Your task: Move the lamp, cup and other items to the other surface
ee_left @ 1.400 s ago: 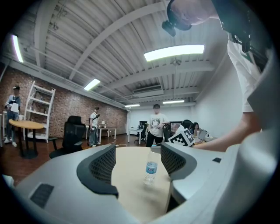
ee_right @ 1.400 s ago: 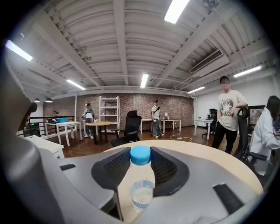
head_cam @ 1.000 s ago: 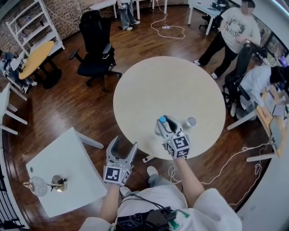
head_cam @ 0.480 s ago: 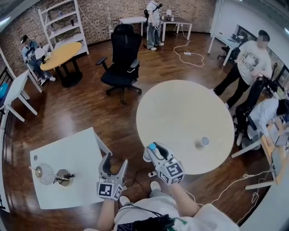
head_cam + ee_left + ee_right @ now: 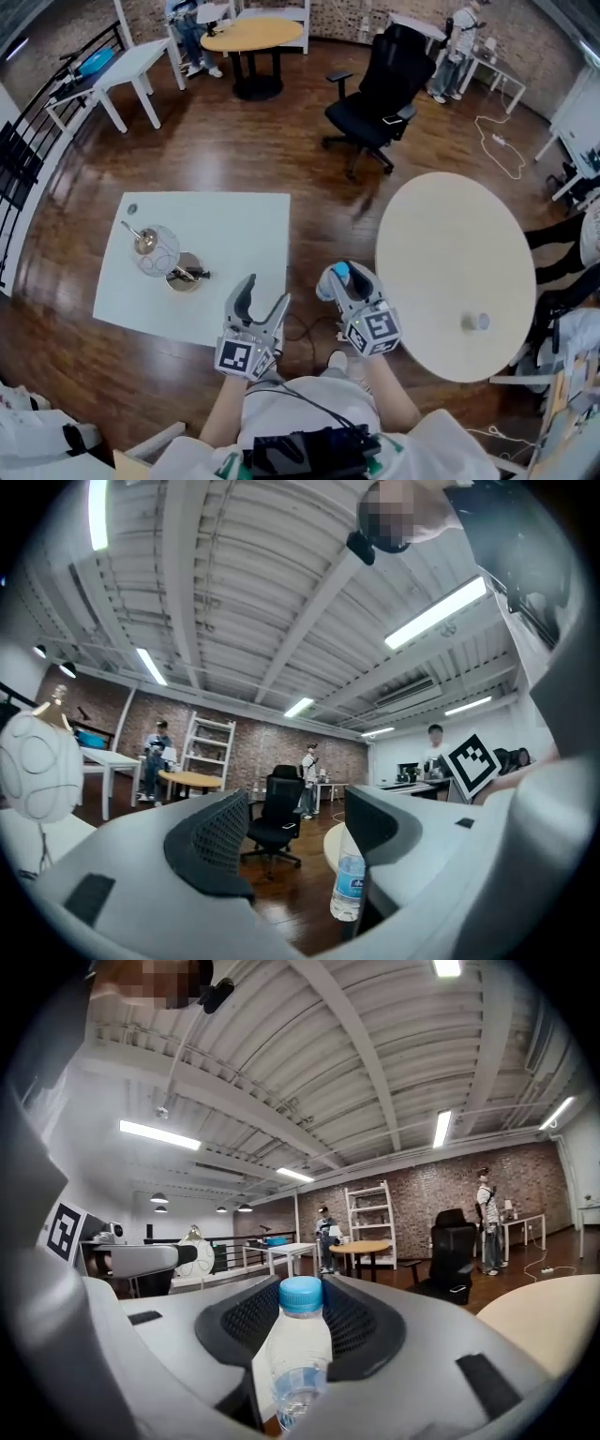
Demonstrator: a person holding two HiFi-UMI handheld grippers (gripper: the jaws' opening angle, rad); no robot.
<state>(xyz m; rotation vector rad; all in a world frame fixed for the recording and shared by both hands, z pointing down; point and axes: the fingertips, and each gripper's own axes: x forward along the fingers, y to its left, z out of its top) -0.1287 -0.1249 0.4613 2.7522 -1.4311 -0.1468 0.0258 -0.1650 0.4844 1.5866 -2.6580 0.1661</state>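
Observation:
My right gripper (image 5: 339, 278) is shut on a clear water bottle (image 5: 300, 1354) with a blue cap (image 5: 339, 272), held over the floor between the two tables. In the right gripper view the bottle stands upright between the jaws of that gripper (image 5: 300, 1321). My left gripper (image 5: 263, 307) is open and empty near the white square table's (image 5: 244, 234) front corner; its own view shows the gripper (image 5: 291, 832) with only the bottle (image 5: 349, 888) beyond it. A lamp (image 5: 157, 253) with a clear globe lies on the white table. A small cup (image 5: 478, 322) stands on the round beige table (image 5: 450, 244).
A black office chair (image 5: 380, 94) stands beyond the gap between the tables. A cable and power strip (image 5: 300, 328) lie on the wood floor by my feet. Further back are a round wooden table (image 5: 253, 33), a white desk (image 5: 127, 66) and people.
The view has swung left from the round table toward the white square table. My right gripper has carried the bottle off the round table; the cup stays there. The left gripper moved alongside, still open.

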